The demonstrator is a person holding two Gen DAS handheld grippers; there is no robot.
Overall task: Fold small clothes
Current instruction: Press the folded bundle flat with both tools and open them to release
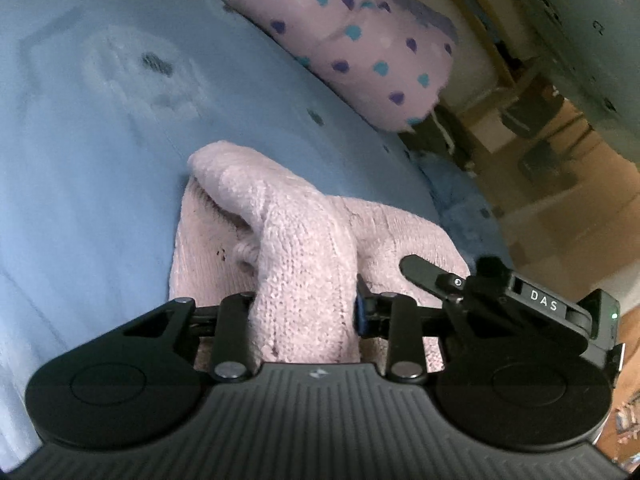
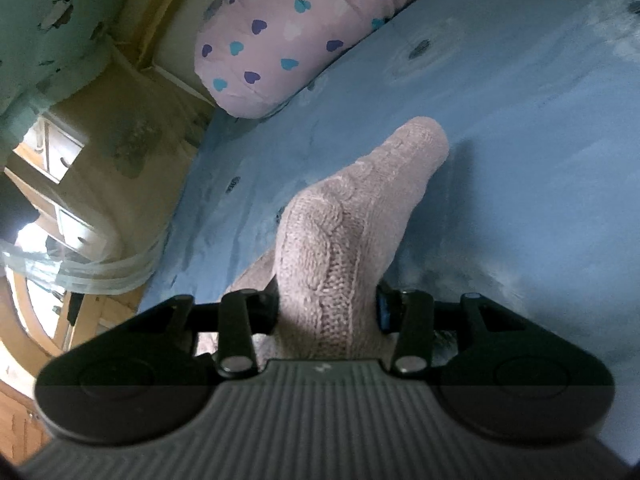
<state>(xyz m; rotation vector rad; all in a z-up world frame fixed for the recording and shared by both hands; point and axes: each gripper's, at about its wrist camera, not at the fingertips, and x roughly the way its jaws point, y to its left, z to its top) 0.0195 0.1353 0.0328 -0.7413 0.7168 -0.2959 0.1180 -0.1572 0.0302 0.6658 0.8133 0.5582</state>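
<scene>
A pale pink knitted garment (image 1: 280,240) lies on the blue bedsheet (image 1: 100,200). My left gripper (image 1: 306,312) is shut on a bunched fold of it, lifted off the sheet; its far end droops down to the bed. In the right wrist view my right gripper (image 2: 328,308) is shut on another cable-knit part of the same pink garment (image 2: 348,216), which rises forward between the jaws and hangs over the sheet (image 2: 520,160). The other gripper's black body (image 1: 520,296) shows close at the right in the left wrist view.
A pink bolster pillow with blue and purple hearts (image 1: 360,48) lies along the far edge of the bed, also in the right wrist view (image 2: 288,32). Beyond the bed edge are wooden furniture (image 1: 540,120) and drawers (image 2: 60,152).
</scene>
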